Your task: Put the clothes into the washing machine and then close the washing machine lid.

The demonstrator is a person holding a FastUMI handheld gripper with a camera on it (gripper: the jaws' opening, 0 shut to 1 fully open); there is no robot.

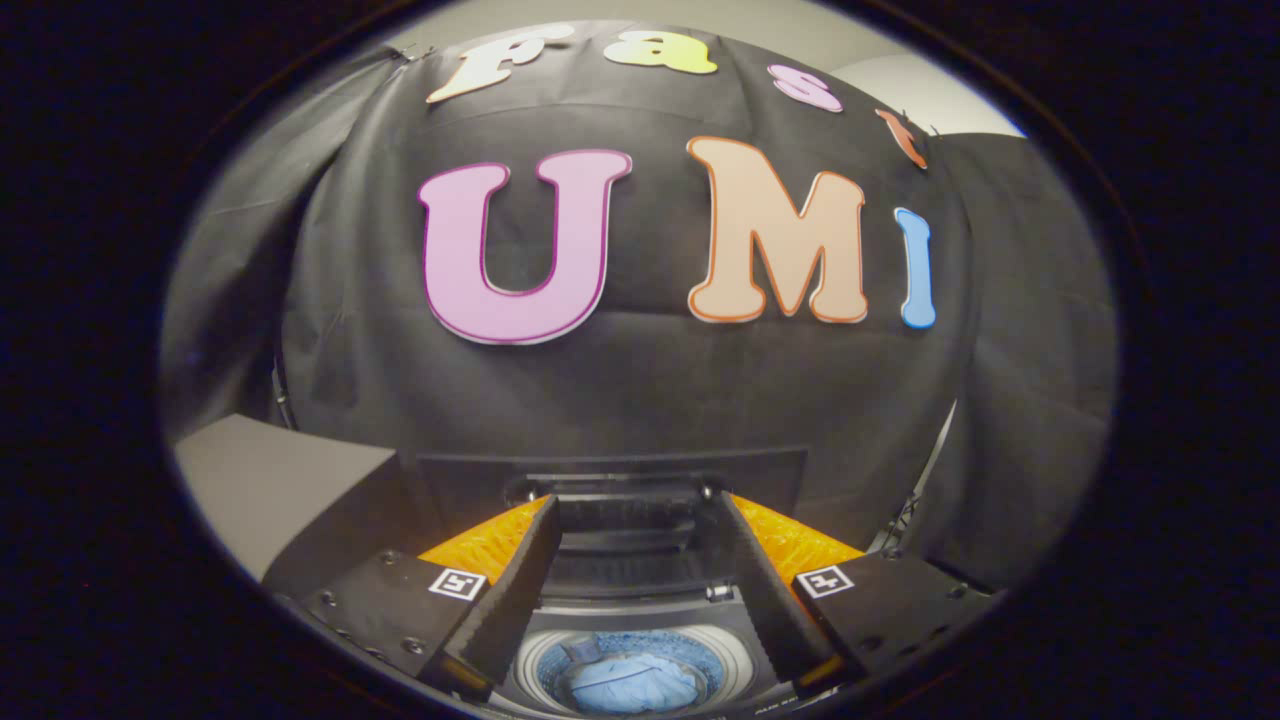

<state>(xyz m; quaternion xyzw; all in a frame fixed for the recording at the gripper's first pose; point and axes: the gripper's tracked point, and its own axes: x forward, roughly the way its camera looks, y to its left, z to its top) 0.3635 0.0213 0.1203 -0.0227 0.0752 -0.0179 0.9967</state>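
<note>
A light blue garment (632, 684) is seen lying bunched in the round drum (630, 668) of a top-loading washing machine (640, 600), whose lid (612, 478) is raised upright at the back, against the black cloth wall (640, 380) of the booth. The drum opening is framed between the two fingers of the hand-held gripper (640, 520), which is held above the machine with its fingers spread wide apart and nothing grasped between them. The garment is positioned below and between the fingers, touched by neither. A grey box-like surface (280, 480) is seen beside the machine, beyond the left finger.
</note>
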